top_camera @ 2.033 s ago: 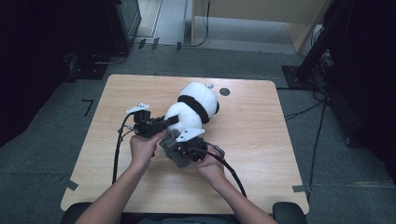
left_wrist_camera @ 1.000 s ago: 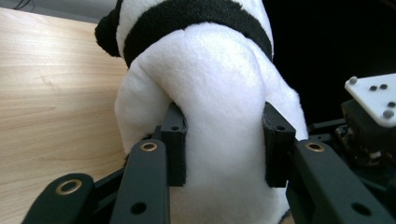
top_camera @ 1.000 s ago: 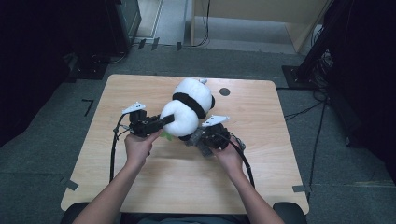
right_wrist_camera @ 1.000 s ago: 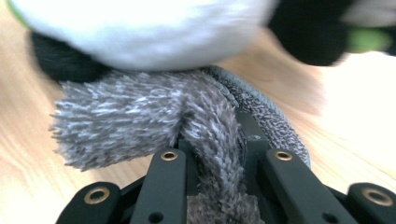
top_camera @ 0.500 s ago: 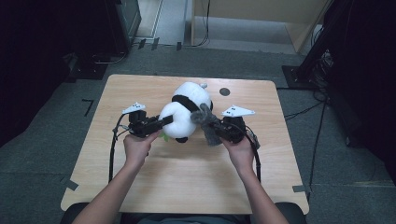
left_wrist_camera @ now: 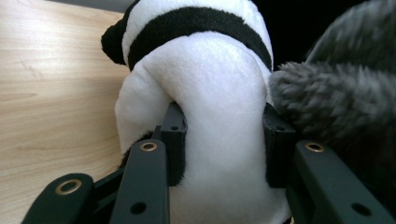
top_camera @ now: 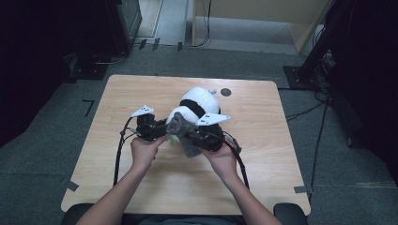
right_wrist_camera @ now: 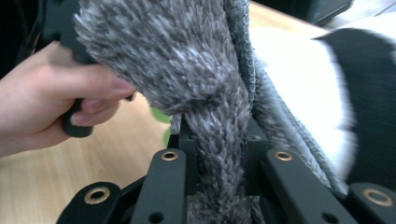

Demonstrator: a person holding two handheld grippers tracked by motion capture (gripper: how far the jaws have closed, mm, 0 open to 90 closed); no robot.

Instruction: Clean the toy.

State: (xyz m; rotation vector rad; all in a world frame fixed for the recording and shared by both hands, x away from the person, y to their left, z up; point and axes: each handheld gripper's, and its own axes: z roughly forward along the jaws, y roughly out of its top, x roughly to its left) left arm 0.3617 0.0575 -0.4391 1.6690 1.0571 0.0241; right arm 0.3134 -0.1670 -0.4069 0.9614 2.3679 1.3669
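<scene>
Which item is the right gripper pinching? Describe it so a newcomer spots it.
On the pale wooden table, near its middle, lies a white plush panda with a black band. Against its near side hangs a shaggy grey fuzzy cloth: grey and long-piled, where the panda is smooth.

Bare table (top_camera: 141,89) around the central panda plush (top_camera: 199,101)

Right tool (top_camera: 187,136) swung back (with cloth (top_camera: 184,138)).
</scene>
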